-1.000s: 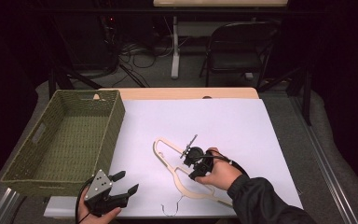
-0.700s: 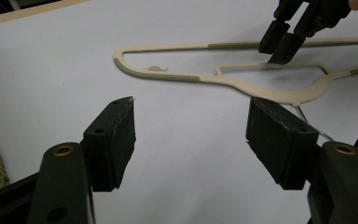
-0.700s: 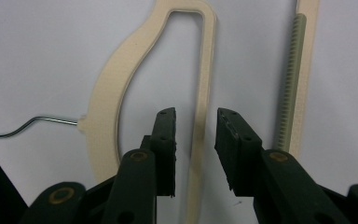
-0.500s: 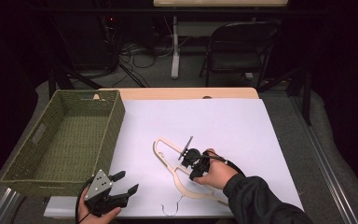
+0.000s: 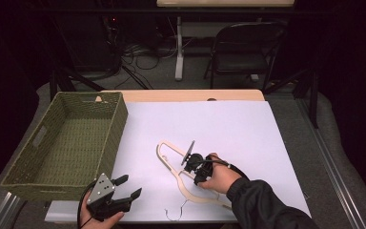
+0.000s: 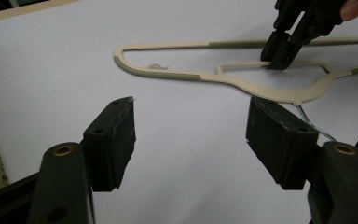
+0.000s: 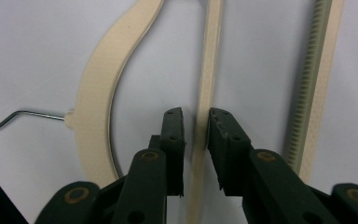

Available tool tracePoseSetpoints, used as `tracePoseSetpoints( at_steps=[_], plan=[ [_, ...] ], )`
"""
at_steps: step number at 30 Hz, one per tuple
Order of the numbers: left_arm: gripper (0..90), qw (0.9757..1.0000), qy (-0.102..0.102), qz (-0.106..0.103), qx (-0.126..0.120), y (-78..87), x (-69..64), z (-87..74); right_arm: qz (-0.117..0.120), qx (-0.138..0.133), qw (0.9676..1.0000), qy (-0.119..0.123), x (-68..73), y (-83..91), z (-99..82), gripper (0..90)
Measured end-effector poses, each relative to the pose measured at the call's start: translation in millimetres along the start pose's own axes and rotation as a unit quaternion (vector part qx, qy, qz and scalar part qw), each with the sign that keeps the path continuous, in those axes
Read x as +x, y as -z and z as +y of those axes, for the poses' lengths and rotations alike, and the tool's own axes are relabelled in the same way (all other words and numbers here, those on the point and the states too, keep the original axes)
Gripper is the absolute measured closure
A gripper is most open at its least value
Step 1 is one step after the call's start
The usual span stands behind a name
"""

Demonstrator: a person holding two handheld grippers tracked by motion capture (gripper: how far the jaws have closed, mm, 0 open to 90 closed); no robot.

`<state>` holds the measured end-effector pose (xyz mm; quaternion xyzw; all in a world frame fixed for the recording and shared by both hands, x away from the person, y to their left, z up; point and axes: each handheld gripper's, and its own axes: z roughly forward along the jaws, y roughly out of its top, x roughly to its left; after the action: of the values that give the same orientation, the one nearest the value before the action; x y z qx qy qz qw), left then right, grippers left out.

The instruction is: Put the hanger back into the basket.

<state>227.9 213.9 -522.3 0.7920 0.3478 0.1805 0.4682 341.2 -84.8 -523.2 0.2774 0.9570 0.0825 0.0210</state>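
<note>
Hanger (image 5: 183,172): cream plastic with a wire hook, lying flat on the white sheet (image 5: 228,129) near the table's front edge. Right gripper (image 7: 196,122) straddles the thin inner bar, jaws narrowed to either side; whether the pads yet bite cannot be told. Left gripper (image 6: 191,135) hovers nearby with jaws spread wide, holding nothing. Recommendation: centre the bar between the pads and close squarely, since a thin bar may twist out. Woven green basket (image 5: 66,143) stands at left. Folding chair (image 5: 243,47) and floor cables beyond, room dim.
</note>
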Motion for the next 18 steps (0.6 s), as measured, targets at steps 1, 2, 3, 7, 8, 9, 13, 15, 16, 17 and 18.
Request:
tracePoseSetpoints(
  at_steps=[1, 2, 3, 7, 8, 9, 13, 15, 16, 17, 18],
  plan=[
    [33.0, 1.0, -0.001, 0.0, 0.0, -0.1, 0.2, 0.0, -0.001, 0.002, 1.0, 0.001, -0.5, -0.3, 0.1, 77.7],
    [33.0, 1.0, -0.001, 0.0, 0.0, -0.1, 0.1, 0.0, -0.002, 0.001, 1.0, 0.002, -0.8, -0.7, 0.1, 78.4],
    [33.0, 1.0, -0.001, 0.0, 0.0, -0.2, 0.2, 0.0, -0.004, -0.006, 1.0, 0.001, -0.7, -2.2, -0.2, 79.1],
    [33.0, 1.0, -0.001, 0.0, 0.0, -0.2, 0.4, 0.1, -0.007, 0.006, 1.0, 0.004, -1.3, -3.1, 0.9, 80.4],
    [33.0, 1.0, -0.001, 0.0, 0.0, -0.2, 0.4, 0.0, -0.007, 0.0, 1.0, 0.003, -1.3, -4.3, 0.7, 80.4],
    [33.0, 1.0, -0.001, 0.0, 0.0, -0.2, 0.4, 0.0, -0.005, -0.001, 1.0, -0.001, -1.7, -4.3, 1.1, 80.8],
    [33.0, 1.0, -0.001, -0.001, 0.001, -0.4, 0.5, 0.0, -0.004, 0.008, 1.0, -0.001, -2.7, -3.2, 2.0, 81.9],
    [33.0, 1.0, -0.001, -0.001, 0.001, -0.4, 0.6, -0.1, -0.002, 0.0, 1.0, -0.002, -3.1, -4.3, 1.8, 83.0],
    [33.1, 1.0, -0.001, -0.001, 0.001, -0.5, 0.7, -0.1, 0.006, -0.003, 1.0, -0.005, -3.5, -5.1, 1.6, 83.3],
    [33.0, 1.0, -0.001, -0.001, 0.001, -0.5, 0.7, -0.1, 0.006, -0.003, 1.0, -0.005, -3.5, -5.1, 1.7, 83.5],
    [33.1, 1.0, -0.001, -0.001, 0.001, -0.5, 0.7, -0.1, 0.001, 0.011, 0.9999, -0.005, -3.4, -3.2, 2.5, 83.6]
  ],
)
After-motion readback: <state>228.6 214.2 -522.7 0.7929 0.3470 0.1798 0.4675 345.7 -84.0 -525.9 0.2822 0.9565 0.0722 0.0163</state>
